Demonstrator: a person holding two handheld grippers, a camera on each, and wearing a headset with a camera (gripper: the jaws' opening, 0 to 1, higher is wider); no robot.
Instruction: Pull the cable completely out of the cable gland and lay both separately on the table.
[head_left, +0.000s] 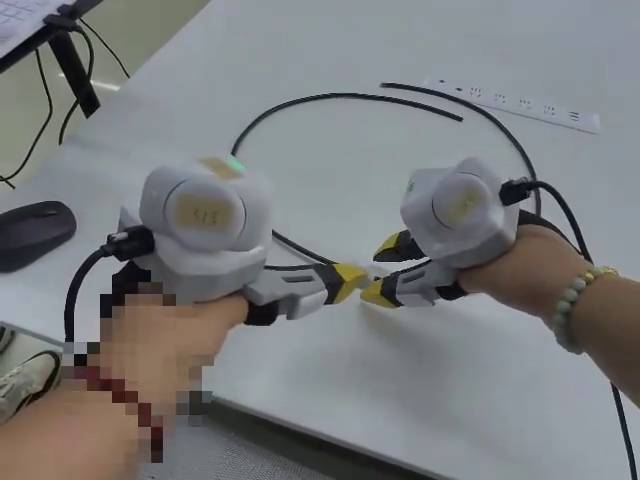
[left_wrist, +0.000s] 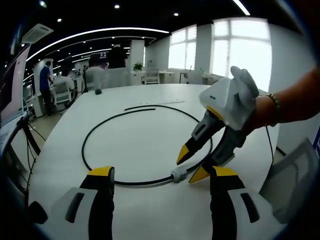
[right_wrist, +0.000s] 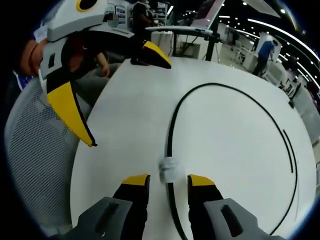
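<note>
While one black cable (head_left: 300, 100) lies in a wide loop across the white desk (head_left: 400, 390), one white cable gland (right_wrist: 169, 170) sits threaded on it, close to the desk's near edge. Two tongs meet there, tips pointed toward each other, each gripped by a hand from behind and held low over the desk. The right tongs (right_wrist: 168, 181) are apart, straddling the gland with a gap on each side. The left tongs (left_wrist: 162, 172) are apart too, just short of it. One power strip (head_left: 520, 103) lies by the far edge.
</note>
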